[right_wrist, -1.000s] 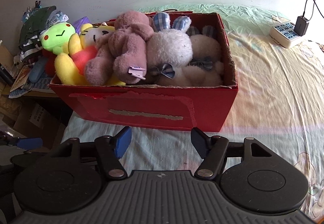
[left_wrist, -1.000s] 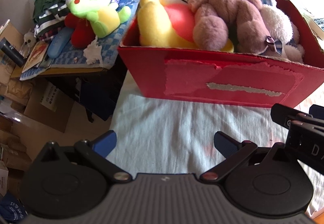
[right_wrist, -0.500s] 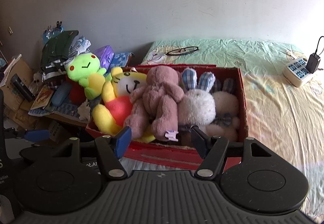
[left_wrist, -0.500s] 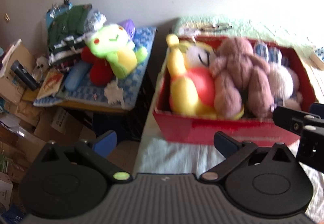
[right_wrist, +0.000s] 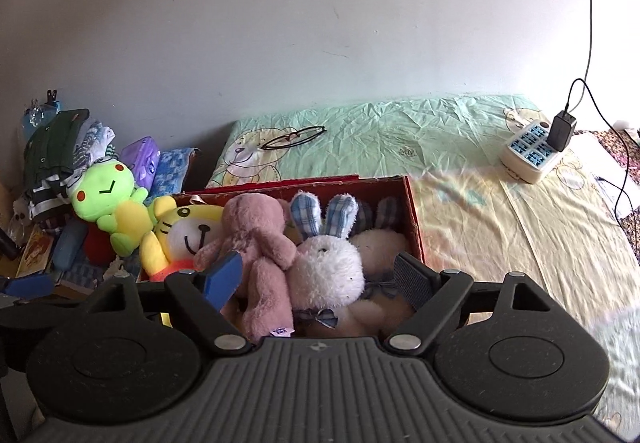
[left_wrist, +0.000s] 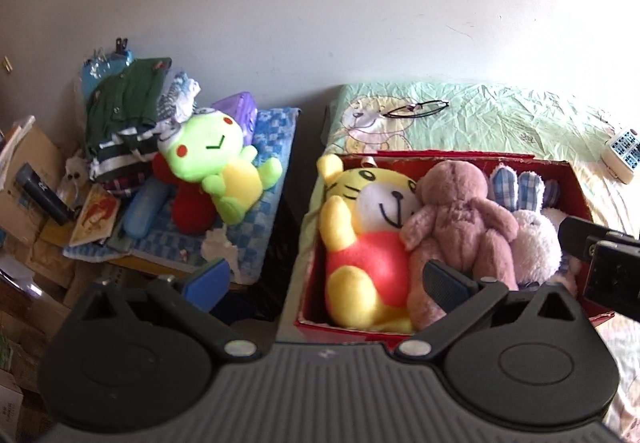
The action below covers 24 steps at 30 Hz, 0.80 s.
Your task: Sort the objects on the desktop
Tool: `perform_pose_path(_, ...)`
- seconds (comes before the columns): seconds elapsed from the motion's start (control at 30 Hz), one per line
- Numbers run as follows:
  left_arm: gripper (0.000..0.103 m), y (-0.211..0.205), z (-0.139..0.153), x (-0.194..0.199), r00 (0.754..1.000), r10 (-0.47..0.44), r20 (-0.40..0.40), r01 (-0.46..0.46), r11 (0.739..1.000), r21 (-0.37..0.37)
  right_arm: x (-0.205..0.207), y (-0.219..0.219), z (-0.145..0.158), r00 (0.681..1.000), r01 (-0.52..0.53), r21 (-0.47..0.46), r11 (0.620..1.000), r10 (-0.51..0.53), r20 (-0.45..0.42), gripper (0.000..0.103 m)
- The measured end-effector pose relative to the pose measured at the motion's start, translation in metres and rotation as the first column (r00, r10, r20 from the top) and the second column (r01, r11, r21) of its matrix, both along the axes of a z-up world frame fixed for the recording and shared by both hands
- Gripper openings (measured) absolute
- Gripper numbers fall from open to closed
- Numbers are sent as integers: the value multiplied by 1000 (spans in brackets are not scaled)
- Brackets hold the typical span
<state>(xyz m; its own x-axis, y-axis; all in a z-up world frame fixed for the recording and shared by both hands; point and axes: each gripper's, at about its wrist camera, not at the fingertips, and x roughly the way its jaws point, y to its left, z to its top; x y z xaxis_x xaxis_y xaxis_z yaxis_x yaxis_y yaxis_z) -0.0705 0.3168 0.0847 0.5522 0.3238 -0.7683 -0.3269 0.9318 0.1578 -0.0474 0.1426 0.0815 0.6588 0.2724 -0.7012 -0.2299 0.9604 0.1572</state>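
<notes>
A red cardboard box on the bed holds a yellow tiger plush, a brown bear plush and white rabbit plushes. A green frog plush lies on the cluttered side table to the left. My left gripper is open and empty, above the box's left near corner. My right gripper is open and empty, above the box's near side over the bear and rabbit.
Glasses lie on the green sheet behind the box. A power strip with a charger sits at the right. Folded clothes, a purple pack and books crowd the side table; cardboard boxes stand below.
Both grippers have risen and pulled back from the box's front wall. The views went from the red front face to looking down into the box. Jaws stayed open.
</notes>
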Motion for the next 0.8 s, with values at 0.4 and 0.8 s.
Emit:
perform_pose_path(0.4,102,-13,-23,18,1000,-13,-10,13,1000,-2,11,-6,-14,998,61,-60,996,-62,-16,85)
perform_pose_path(0.8,102,6,-40,31,999,-32,-19,31,996,-86,21,4,-20,998,66,-111,992,-67,-4,85)
